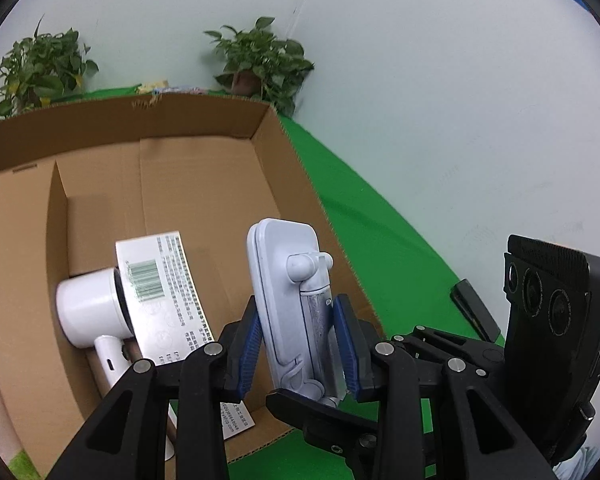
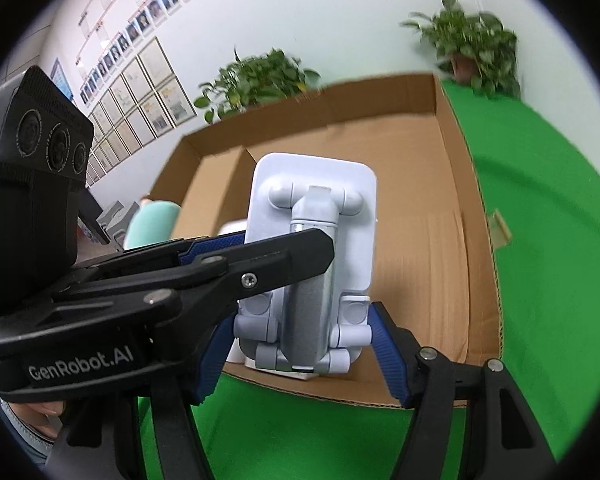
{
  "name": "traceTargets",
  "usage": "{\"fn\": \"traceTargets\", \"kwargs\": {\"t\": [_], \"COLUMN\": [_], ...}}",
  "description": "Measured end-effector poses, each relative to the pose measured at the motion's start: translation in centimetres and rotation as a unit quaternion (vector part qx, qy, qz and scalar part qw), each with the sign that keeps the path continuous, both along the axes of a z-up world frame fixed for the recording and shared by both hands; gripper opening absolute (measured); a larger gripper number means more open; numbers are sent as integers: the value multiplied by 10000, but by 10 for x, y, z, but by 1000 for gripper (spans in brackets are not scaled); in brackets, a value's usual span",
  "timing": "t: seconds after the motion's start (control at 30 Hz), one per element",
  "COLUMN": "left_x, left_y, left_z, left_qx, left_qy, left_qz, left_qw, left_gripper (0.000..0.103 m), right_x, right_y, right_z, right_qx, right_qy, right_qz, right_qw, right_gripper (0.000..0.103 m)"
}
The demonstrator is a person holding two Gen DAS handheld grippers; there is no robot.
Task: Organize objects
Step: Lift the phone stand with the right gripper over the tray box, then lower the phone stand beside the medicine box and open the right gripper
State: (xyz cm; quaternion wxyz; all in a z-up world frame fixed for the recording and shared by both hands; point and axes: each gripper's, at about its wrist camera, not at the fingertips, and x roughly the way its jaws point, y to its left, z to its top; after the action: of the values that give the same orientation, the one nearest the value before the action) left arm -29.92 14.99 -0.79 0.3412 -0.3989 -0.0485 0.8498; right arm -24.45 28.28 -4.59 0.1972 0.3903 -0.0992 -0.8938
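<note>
A white folding phone stand (image 1: 288, 300) with a grey metal arm is held upright over the near edge of an open cardboard box (image 1: 204, 120). My left gripper (image 1: 296, 340) is shut on it, blue pads on both sides. In the right wrist view the same stand (image 2: 312, 256) sits between my right gripper's blue pads (image 2: 388, 352), which stand wide apart and do not press it; my right gripper (image 2: 300, 356) is open. The left gripper's finger (image 2: 260, 260) crosses the stand from the left. A white hair dryer (image 1: 92, 308) and a white printed carton (image 1: 160, 292) lie in the box.
The box (image 2: 476, 240) has a cardboard divider (image 1: 58, 208) at its left. It rests on a green cloth (image 1: 380, 240). Two potted plants (image 1: 260, 60) stand behind it against the white wall. The right gripper's camera unit (image 1: 556, 320) is at the right.
</note>
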Motion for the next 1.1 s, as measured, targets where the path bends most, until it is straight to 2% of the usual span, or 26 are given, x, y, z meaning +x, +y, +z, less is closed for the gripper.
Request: {"fn": "traceTargets", "kwargs": {"t": [0.37,0.53,0.57,0.6,0.93,1.1], "left_x": [-32,-39,-40,-39,-43,-38], "left_y": [15,25,29,30,24,22], "left_z": [-60,-82,-88,-91,-98,-94], "left_qx": [-131,-412,-582,-613,-400,-520], "left_qy": [-679,-821,-879,-890,-1122,-1158], "left_qz": [88,187,171,203,260,228], "left_qw": [9976,9956,9943,9939,9925,9917], "left_gripper": [32,32,28,29,29,31], "right_x": [-28,-37,-38,-38,-36,-38], "right_y": [11,9,7,4,1,-4], "right_z": [-38,-52,-54,-55,-56,-56], "right_qx": [92,328,371,399,606,707], "right_qy": [-725,-1012,-1057,-1070,-1129,-1138], "right_qz": [36,55,57,127,77,92], "right_qw": [9973,9943,9937,9934,9917,9909], "right_gripper": [65,64,43,46,46,46]}}
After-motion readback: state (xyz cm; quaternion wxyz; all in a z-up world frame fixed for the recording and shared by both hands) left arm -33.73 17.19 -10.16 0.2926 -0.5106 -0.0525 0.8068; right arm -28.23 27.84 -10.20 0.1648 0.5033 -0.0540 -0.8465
